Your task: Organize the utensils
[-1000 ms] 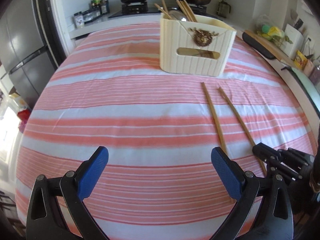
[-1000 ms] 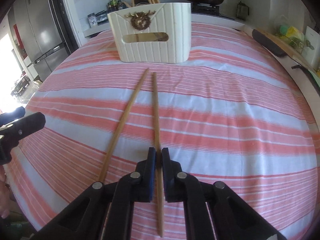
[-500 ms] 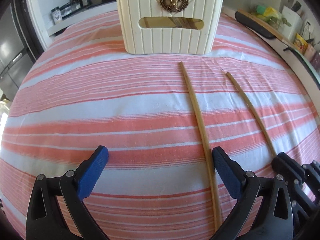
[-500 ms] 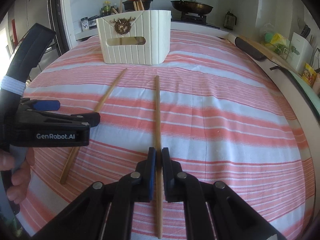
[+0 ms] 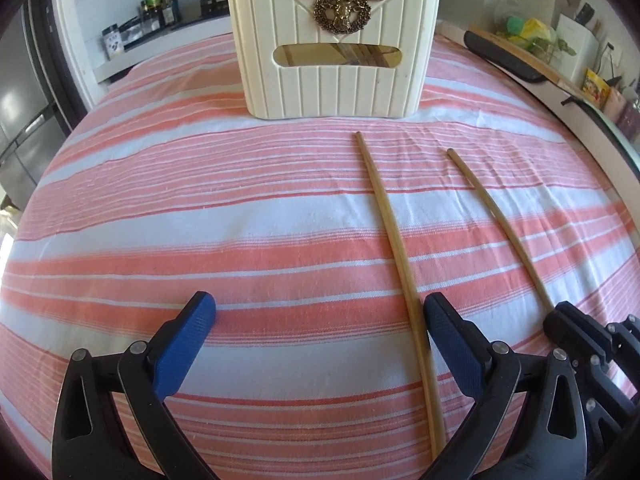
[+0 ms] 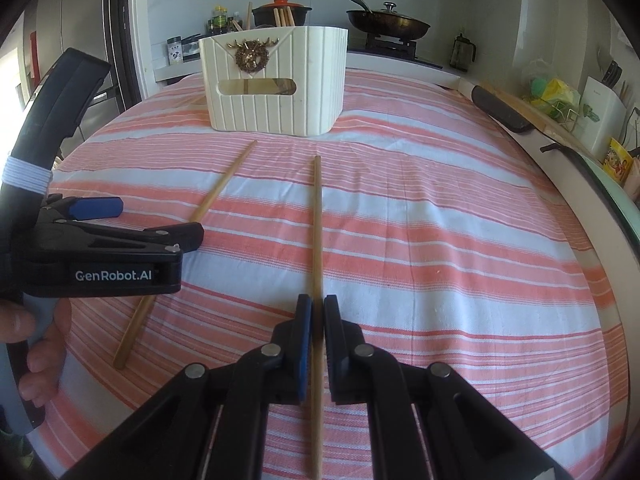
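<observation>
Two wooden chopsticks are on the striped cloth. My right gripper (image 6: pixel 317 316) is shut on one chopstick (image 6: pixel 317 216), which points toward the cream utensil holder (image 6: pixel 276 84); that chopstick also shows in the left wrist view (image 5: pixel 496 220). My left gripper (image 5: pixel 316 320) is open, low over the cloth, with the other chopstick (image 5: pixel 394 236) lying just inside its right finger (image 5: pixel 448 332). That chopstick shows in the right wrist view (image 6: pixel 216 196), partly under the left gripper (image 6: pixel 132 226). The holder (image 5: pixel 334 44) holds several chopsticks.
The table (image 5: pixel 160 184) has a pink and white striped cloth. Behind it a counter carries jars (image 6: pixel 180 48), a pot (image 6: pixel 282 12) and a pan (image 6: pixel 386 22). A dark tray (image 6: pixel 502 110) and packets lie at the right edge.
My left gripper has moved forward and right toward the holder, bringing the loose chopstick beside its right finger. My right gripper has stayed shut on its chopstick and lifted it slightly.
</observation>
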### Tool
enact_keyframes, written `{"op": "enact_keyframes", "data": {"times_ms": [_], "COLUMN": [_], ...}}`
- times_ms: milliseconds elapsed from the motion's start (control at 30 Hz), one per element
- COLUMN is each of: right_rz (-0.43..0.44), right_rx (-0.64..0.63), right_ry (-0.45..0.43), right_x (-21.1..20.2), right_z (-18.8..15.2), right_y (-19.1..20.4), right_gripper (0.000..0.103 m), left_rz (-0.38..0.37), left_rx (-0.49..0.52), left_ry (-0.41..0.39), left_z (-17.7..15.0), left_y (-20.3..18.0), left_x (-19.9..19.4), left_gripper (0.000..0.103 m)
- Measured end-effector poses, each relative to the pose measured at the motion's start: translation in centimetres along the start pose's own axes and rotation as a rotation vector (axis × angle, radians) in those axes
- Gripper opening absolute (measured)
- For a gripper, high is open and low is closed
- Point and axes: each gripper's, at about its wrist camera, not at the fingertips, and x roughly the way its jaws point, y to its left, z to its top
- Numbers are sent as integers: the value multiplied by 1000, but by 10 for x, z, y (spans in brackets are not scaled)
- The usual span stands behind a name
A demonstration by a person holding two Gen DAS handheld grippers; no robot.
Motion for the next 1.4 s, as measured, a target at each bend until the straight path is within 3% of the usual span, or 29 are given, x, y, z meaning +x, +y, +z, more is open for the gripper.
{"op": "enact_keyframes", "data": {"times_ms": [167,267,333,400,600,800,867,900,933,967,1133,1267,1367,1400], "right_rz": [1,14,24,28,32,52,58,68,84,108,155,139,124,128], "right_rx": [1,14,23,23,-17,-22,-31,-33,-29,-18,-50,-119,-159,-160], "right_ry": [-1,-2,-2,-1,25,111,158,181,202,215,313,386,366,363], "right_x": [0,0,0,0,-1,-12,-11,-9,-8,-8,7,32,45,51], "right_z": [0,0,0,0,2,-5,-2,1,6,11,38,50,64,70], "right_y": [-1,-3,-5,-5,-7,-19,-22,-24,-27,-30,-30,-16,-7,-5], "right_gripper": [6,6,6,6,6,6,10,14,28,38,39,39,42,42], "left_rz": [-3,-27,-35,-13,-48,-75,-121,-141,-159,-175,-171,-145,-113,-113], "left_rx": [6,49,92,126,69,40,32,27,20,15,80,151,204,215], "left_ry": [-2,-34,-50,-55,-31,30,68,78,79,72,109,183,203,205], "left_z": [0,-3,-5,-7,-21,-55,-54,-52,-48,-43,-14,2,14,20], "left_y": [-1,-9,-17,-23,1,44,54,58,62,67,71,61,50,46], "left_x": [-2,-12,-17,-20,-32,-57,-60,-62,-64,-66,-52,-23,-6,-3], "left_gripper": [99,69,30,5,5,7,21,43,61,65,66,66,66,58]}}
